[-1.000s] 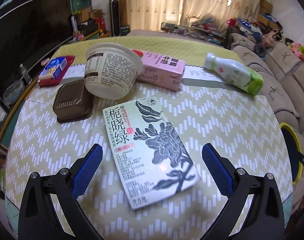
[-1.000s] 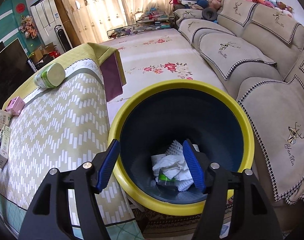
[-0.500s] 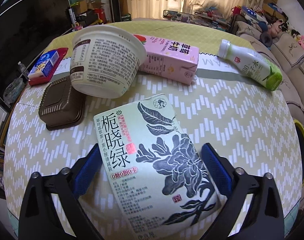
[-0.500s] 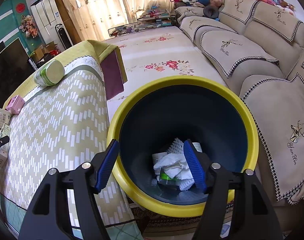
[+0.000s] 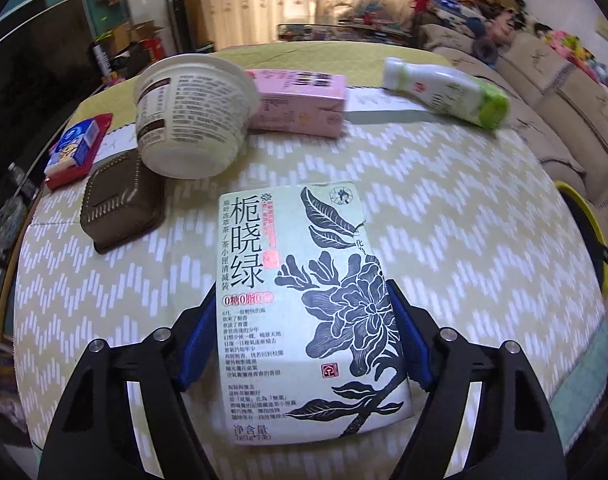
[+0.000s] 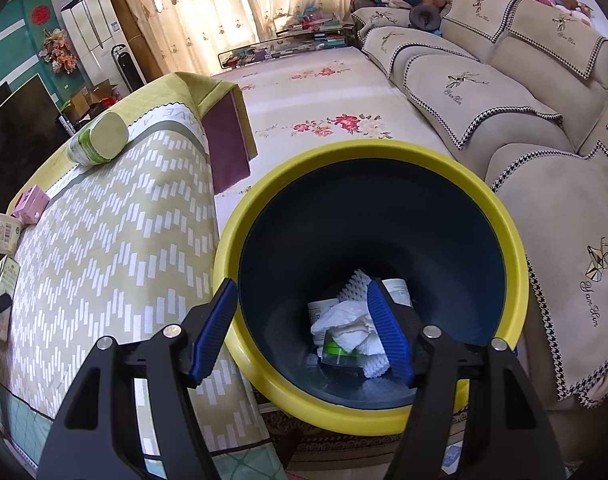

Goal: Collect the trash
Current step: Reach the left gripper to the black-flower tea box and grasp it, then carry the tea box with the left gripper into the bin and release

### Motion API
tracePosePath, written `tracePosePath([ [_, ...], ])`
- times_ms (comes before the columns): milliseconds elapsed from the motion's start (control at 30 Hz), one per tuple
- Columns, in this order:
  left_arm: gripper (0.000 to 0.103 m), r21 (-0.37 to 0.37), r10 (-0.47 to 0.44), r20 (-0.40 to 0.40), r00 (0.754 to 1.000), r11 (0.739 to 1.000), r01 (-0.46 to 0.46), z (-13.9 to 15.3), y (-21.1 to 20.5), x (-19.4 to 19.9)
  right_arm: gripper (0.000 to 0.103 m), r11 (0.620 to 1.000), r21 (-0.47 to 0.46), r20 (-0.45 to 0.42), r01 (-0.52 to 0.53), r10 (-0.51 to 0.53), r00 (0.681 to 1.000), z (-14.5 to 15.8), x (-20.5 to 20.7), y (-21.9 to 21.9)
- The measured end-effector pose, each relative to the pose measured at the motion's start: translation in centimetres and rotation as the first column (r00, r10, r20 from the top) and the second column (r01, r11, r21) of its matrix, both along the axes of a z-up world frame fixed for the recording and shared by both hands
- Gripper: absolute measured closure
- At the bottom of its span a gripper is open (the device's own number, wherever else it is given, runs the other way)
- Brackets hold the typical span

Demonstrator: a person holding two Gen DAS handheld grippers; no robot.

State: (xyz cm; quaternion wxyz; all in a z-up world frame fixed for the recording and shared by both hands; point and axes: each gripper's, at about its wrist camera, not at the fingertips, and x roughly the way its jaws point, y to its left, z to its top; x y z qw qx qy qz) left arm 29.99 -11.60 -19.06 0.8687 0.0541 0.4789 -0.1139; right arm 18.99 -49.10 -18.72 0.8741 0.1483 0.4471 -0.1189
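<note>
Left wrist view first: my left tongs point(image 5: 302, 344) are clamped on the pale green tea box point(image 5: 304, 304), blue pads pressed to both long sides, box lying flat on the worktop point(image 5: 463, 216) and reaching forward past my fingertips. Ahead and to the left, a white paper cup point(image 5: 192, 114) is tipped on its side, its base toward me. A brown plastic tray point(image 5: 122, 204) sits near it, on its left and closer to me. Behind the cup lies a pink carton point(image 5: 304, 104), touching it. Far ahead to the right, a white bottle with a green cap point(image 5: 447, 90) lies on its side.

Over to the right wrist view: my right tongs point(image 6: 302, 332) are spread wide, nothing between them, hanging over the yellow-rimmed bin point(image 6: 503, 208). Crumpled white paper point(image 6: 351, 330) lies at the bottom, just under my fingertips. A beige sofa point(image 6: 503, 92) runs along to the right.
</note>
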Motion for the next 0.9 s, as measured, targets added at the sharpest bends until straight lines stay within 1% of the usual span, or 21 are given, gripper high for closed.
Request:
tracePosePath([
  [100,0.028,0.0,-0.043,0.026,0.999,0.999,0.043,1.0,-0.8,-1.6,0.039,1.0,0.0,0.003,-0.001,0.001,1.0,0.1,0.0,0.1],
  [267,0.029,-0.007,-0.115,0.082,0.99,0.993,0.116,3.5,-2.6,-3.7,0.039,1.0,0.003,0.016,0.0,0.0,1.0,0.6,-0.3,0.1],
  [467,0.029,-0.007,-0.209,0.14,0.968,0.977,0.212,6.3,-5.8,-5.4,0.039,1.0,0.01,0.021,0.009,-0.009,1.0,0.6,-0.9,-0.3],
  [633,0.029,-0.017,-0.271,0.174,0.947,0.96,0.278,8.5,-8.4,-6.4,0.039,1.0,0.02,0.023,0.023,-0.023,0.999,0.4,-1.5,-1.1],
  [767,0.029,-0.024,-0.323,0.189,0.927,0.943,0.333,9.6,-10.9,-6.5,0.039,0.999,0.026,0.037,0.045,-0.045,0.998,0.8,-2.2,-2.1],
  [900,0.029,-0.034,-0.392,0.192,0.9,0.913,0.406,10.3,-14.6,-6.6,0.039,0.997,0.027,0.055,0.068,-0.069,0.996,1.4,-3.3,-3.1],
])
